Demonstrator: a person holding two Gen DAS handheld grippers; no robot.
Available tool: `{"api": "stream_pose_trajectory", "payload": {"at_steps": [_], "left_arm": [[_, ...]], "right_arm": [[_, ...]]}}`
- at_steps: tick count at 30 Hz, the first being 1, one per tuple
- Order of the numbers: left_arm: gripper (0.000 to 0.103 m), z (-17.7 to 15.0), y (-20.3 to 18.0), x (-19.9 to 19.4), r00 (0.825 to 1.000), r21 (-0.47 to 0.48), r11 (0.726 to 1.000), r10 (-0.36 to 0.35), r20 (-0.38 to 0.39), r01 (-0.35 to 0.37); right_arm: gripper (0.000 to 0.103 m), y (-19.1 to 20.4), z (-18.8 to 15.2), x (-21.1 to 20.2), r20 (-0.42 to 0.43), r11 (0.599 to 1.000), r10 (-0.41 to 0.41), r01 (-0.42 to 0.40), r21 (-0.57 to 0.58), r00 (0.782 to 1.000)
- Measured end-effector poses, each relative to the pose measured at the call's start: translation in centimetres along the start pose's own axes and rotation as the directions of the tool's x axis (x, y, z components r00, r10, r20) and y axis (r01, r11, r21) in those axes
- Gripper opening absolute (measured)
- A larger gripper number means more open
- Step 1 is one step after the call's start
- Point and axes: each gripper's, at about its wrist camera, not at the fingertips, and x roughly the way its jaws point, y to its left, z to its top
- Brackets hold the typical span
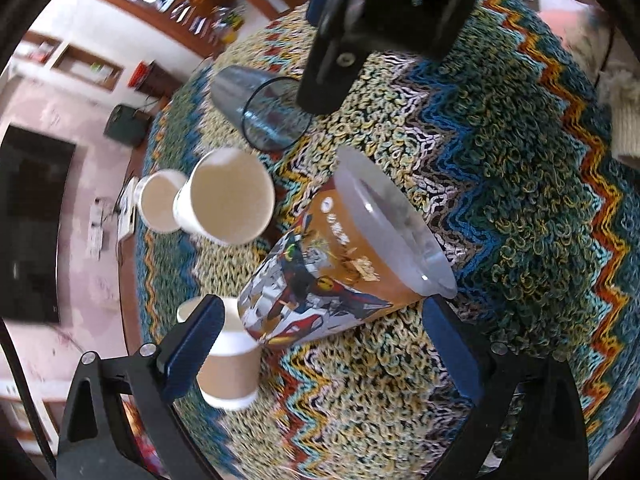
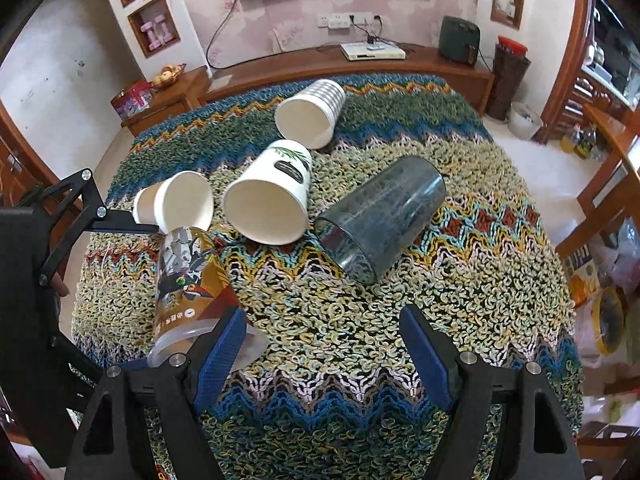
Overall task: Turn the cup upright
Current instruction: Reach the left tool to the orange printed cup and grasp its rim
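Note:
A printed plastic cup (image 1: 320,280) with a clear rim lies on its side on the knitted zigzag cloth (image 1: 500,184). My left gripper (image 1: 324,332) is open, its blue fingers on either side of this cup, not touching. In the right wrist view the same cup (image 2: 188,276) lies at the left, with the left gripper's arm (image 2: 116,224) by its base. My right gripper (image 2: 320,356) is open and empty above the cloth (image 2: 340,320), with the dark glass tumbler (image 2: 380,220) lying on its side ahead.
Several more cups lie tipped over: a white leaf-print paper cup (image 2: 272,196), a striped white cup (image 2: 312,112), a brown paper cup (image 2: 180,200), also seen in the left wrist view (image 1: 228,368). The right gripper (image 1: 360,28) hangs above the tumbler (image 1: 264,108). Wooden furniture rings the table.

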Motion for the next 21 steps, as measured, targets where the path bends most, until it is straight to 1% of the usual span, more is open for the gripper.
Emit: {"api": "stream_pose_trajectory", "payload": {"at_steps": [4, 7, 11, 16, 21], "left_arm": [[0.086, 0.8, 0.3, 1.1, 0.999, 0.056, 0.997, -0.053, -0.005, 0.053], [0.086, 1.5, 0.4, 1.7, 0.998, 0.081, 0.995, -0.056, 0.000, 0.055], [0.086, 2.5, 1.3, 2.3, 0.996, 0.094, 0.992, -0.089, 0.010, 0.088], [0.086, 3.1, 2.0, 3.6, 0.995, 0.142, 0.985, -0.098, -0.016, 0.100], [0.086, 4.4, 2.4, 5.0, 0.990, 0.161, 0.977, -0.136, -0.039, 0.141]], "right_arm": [[0.080, -1.1, 0.1, 0.6, -0.010, 1.000, -0.003, 0.003, 0.028, 1.000], [0.080, -1.7, 0.1, 0.9, -0.014, 0.999, -0.002, 0.003, 0.045, 1.000], [0.080, -2.5, 0.1, 1.3, -0.023, 0.998, 0.003, -0.001, 0.062, 1.000], [0.080, -3.5, 0.0, 1.8, -0.035, 0.996, 0.012, -0.009, 0.091, 0.999], [0.080, -4.2, 0.0, 1.9, -0.033, 0.994, 0.015, -0.011, 0.107, 0.999]]}}
